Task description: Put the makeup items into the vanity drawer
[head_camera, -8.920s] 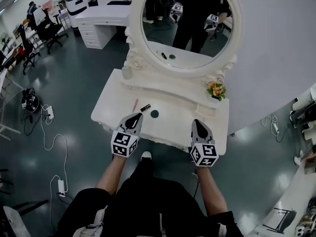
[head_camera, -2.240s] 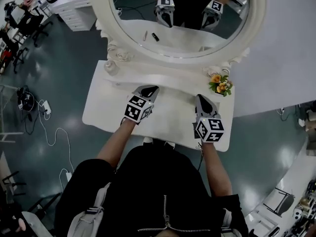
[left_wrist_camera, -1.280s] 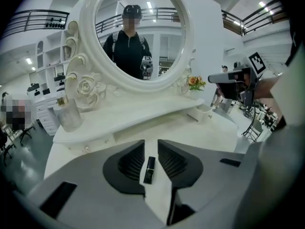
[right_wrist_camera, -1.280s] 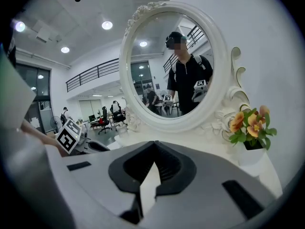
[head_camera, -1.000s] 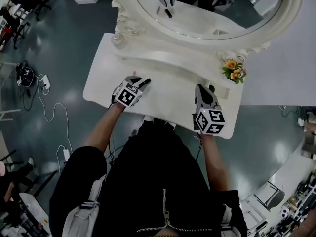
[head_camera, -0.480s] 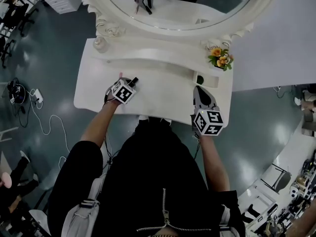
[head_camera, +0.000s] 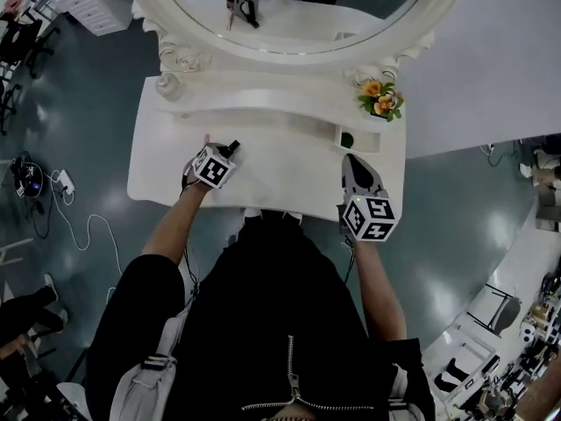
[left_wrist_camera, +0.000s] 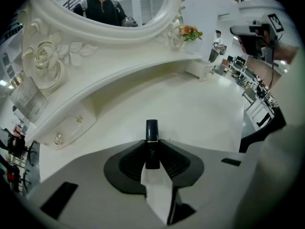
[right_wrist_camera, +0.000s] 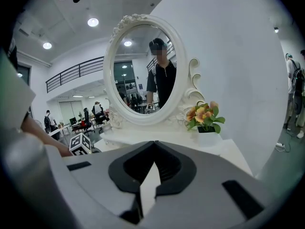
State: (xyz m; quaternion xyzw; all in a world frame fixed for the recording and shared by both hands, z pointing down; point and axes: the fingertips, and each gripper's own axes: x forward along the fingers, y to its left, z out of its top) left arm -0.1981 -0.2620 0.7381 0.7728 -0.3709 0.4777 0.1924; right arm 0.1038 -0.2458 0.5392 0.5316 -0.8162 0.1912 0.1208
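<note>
Your left gripper point(left_wrist_camera: 152, 147): jaws just closing, clamped on slim black lipstick tube point(left_wrist_camera: 151, 130), low over white vanity tabletop point(head_camera: 289, 169), left side | your right gripper point(right_wrist_camera: 153, 149): jaws together, empty, over tabletop's right.

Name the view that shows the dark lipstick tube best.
Left gripper view: the lipstick tube stands centred, gripped between the jaws of the left tool, which have just been closing. Head view shows only a dark speck; right gripper view shows none of it.
</note>
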